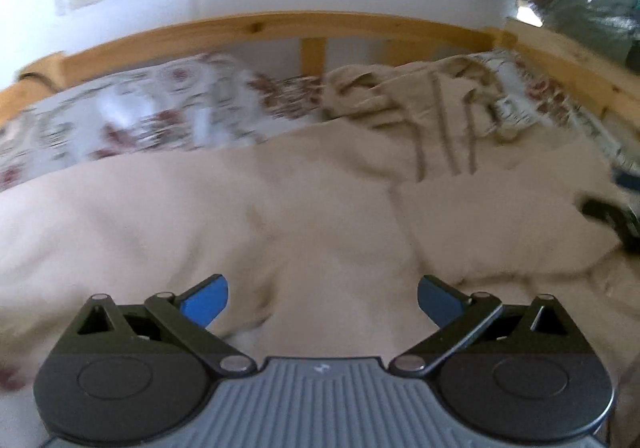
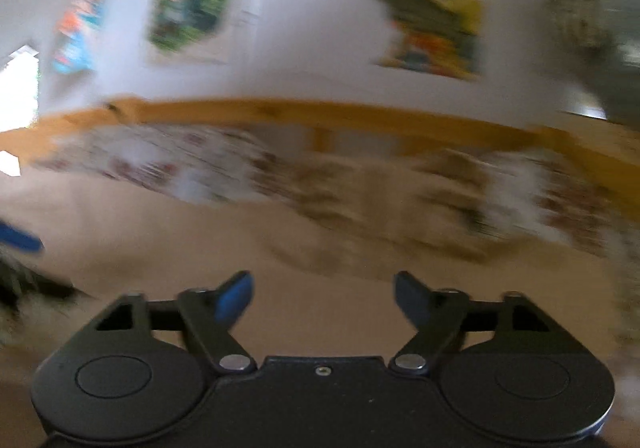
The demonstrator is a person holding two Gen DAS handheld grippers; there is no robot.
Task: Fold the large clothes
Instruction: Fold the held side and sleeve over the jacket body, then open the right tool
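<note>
Both tongs, left (image 1: pixel 322 298) and right (image 2: pixel 322 296), gape wide and empty over the cream garment (image 1: pixel 280 216) spread on the bed (image 1: pixel 280 22), likely poised to pinch its edges for a fold.

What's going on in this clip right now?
A person with two handheld grippers is working over a large beige garment spread on a wooden-framed bed with a floral sheet. The left gripper and the right gripper are both open and holding nothing. The right view is heavily blurred.
</note>
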